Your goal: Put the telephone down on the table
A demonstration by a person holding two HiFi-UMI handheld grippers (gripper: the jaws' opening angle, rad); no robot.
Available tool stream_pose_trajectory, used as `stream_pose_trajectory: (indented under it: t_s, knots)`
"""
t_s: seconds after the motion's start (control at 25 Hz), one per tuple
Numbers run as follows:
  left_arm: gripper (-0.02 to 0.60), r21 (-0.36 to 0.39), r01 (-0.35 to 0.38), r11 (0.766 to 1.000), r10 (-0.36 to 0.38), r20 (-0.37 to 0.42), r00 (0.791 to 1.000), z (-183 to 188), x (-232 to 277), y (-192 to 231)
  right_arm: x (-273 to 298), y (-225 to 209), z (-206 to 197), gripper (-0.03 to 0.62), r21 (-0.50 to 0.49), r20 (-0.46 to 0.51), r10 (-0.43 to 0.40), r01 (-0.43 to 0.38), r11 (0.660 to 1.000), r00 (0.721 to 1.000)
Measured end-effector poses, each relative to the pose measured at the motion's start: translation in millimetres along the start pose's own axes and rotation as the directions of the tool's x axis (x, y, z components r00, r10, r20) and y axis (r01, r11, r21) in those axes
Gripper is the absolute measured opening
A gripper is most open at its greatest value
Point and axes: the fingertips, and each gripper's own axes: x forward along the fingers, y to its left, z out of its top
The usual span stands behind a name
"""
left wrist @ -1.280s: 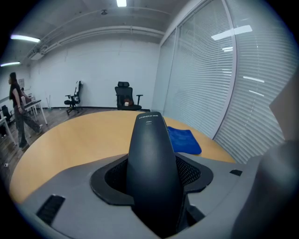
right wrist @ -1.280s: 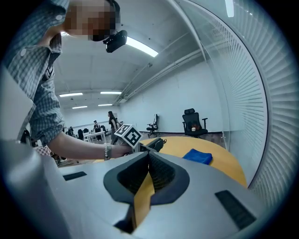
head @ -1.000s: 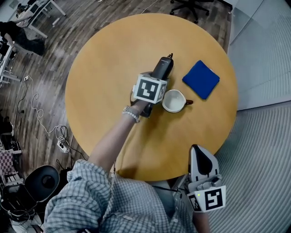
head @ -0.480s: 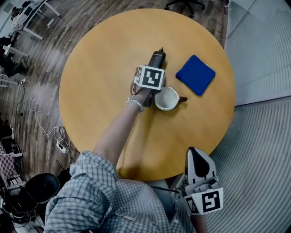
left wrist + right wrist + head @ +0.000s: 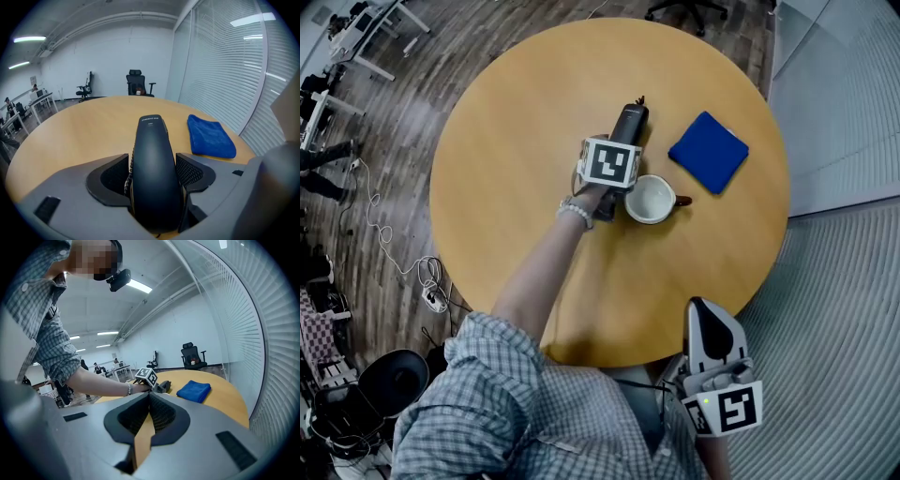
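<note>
A round, pale wooden table (image 5: 506,187) is seen from above, standing on a dark plank floor (image 5: 403,112); a forearm (image 5: 539,272) from a chequered shirt sleeve (image 5: 478,394) is stretched over it towards the middle. The grey right gripper (image 5: 149,400) is held off the near edge of the table, well apart from everything on it; its jaws are brought together at the tips, and nothing is caught between them. The grey left gripper (image 5: 153,171), topped by its marker cube (image 5: 609,161), is held low at the table's middle; its jaws are opening, with the black, curved plastic telephone handset (image 5: 151,133) lying lengthwise between them and its far end pointed away from the person. Whether the pads touch the handset cannot be told for certain; the handset appears to be lying on the tabletop. A folded blue cloth (image 5: 709,152) is laid flat to the right of the handset, near it but apart. A white ceramic mug with a brown handle (image 5: 652,199) is set upright just beside the cube, between gripper and cloth. A beaded bracelet (image 5: 573,212) is worn at the wrist.
</note>
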Motion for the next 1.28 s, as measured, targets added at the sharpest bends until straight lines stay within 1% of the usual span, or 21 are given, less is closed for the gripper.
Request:
stream_pose_trajectory:
  t_s: [0.08,0.16,0.36,0.48,0.6,0.68,0.76,0.88,1.08,1.2,1.28]
  knots:
    - [0.31,-0.024,0.036,0.999,-0.035,0.055,0.998,7,-17,-1,2,11,5,0.011,-0.005,0.005,0.007,-0.007,1.0,1.0]
    - [0.321,-0.037,0.043,0.998,-0.04,0.09,0.995,11,-36,3,3,22,8,0.011,-0.01,0.013,0.016,-0.016,1.0,1.0]
    - [0.321,-0.023,0.056,0.998,-0.051,0.166,0.985,23,-83,10,5,45,21,0.011,-0.033,0.029,0.04,-0.039,0.999,0.999]
    - [0.319,-0.009,0.076,0.997,-0.072,0.23,0.97,31,-120,13,8,61,30,0.011,-0.048,0.053,0.047,-0.045,0.998,0.997]
    - [0.302,-0.03,0.103,0.994,-0.089,0.304,0.948,32,-163,19,9,76,39,0.011,-0.067,0.081,0.046,-0.041,0.997,0.996]
    - [0.273,-0.049,0.125,0.991,-0.1,0.348,0.932,27,-192,24,9,88,44,0.011,-0.096,0.098,0.044,-0.035,0.995,0.994]
    - [0.233,-0.035,0.128,0.991,-0.104,0.386,0.916,20,-223,30,8,99,52,0.011,-0.116,0.117,0.044,-0.03,0.993,0.992]
    - [0.136,0.014,0.096,0.995,-0.092,0.444,0.891,17,-269,43,10,110,65,0.011,-0.13,0.143,0.033,-0.014,0.991,0.989]
    - [0.015,0.087,0.02,0.996,-0.063,0.521,0.851,4,-339,61,8,128,76,0.011,-0.161,0.18,0.018,0.011,0.987,0.984]
    - [0.009,0.12,-0.003,0.993,-0.064,0.547,0.835,-10,-373,62,2,135,80,0.011,-0.166,0.206,0.0,0.035,0.986,0.979]
    - [0.009,0.119,0.012,0.993,-0.077,0.56,0.825,-17,-392,62,1,141,84,0.011,-0.142,0.231,-0.018,0.052,0.988,0.973]
